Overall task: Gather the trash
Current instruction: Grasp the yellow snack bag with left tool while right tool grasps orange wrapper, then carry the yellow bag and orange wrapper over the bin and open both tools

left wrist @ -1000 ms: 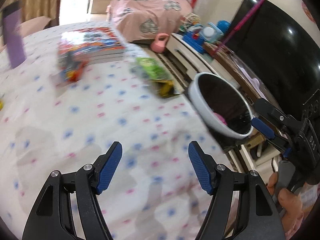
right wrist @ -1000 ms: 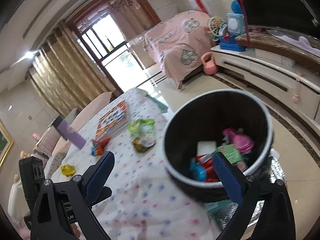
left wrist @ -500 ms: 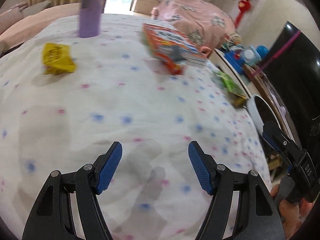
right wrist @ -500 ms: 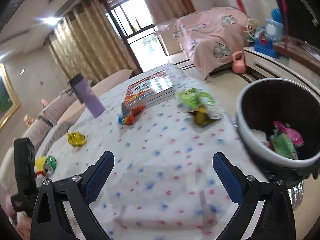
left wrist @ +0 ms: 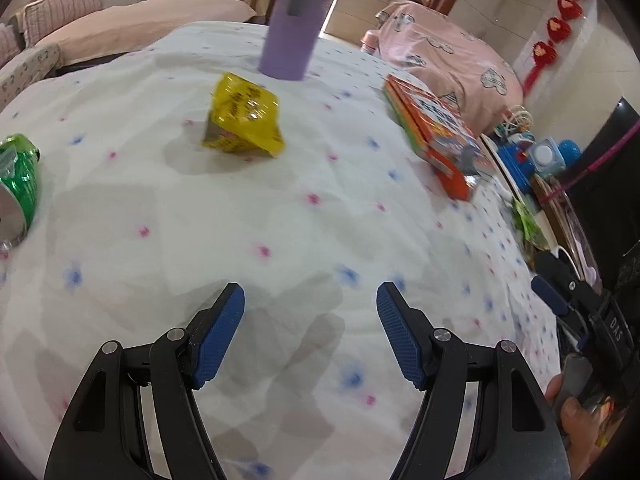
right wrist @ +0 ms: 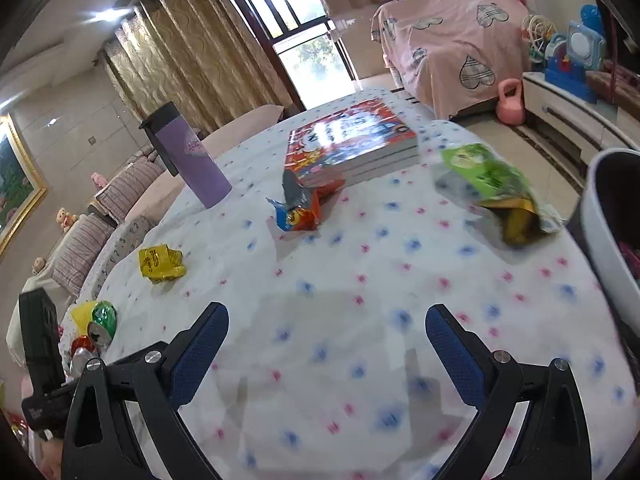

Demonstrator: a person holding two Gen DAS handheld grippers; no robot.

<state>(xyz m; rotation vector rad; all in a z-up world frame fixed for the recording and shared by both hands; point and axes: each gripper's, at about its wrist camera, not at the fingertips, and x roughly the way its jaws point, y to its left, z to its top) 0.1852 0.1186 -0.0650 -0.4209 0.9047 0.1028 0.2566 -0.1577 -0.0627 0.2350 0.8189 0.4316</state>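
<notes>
Left gripper (left wrist: 310, 334) gapes wide and empty; yellow wrapper (left wrist: 243, 119) lies ahead, slightly left, nearer it than the equally empty, wide-open right gripper (right wrist: 326, 354).

The green can (left wrist: 18, 184) is cut off by the left edge of the left picture. The bin (right wrist: 612, 224) is cut off by the right edge of the right picture, so most of its inside is hidden. The green wrapper (right wrist: 494, 188) is blurry, and its words are too fuzzy to read.
</notes>
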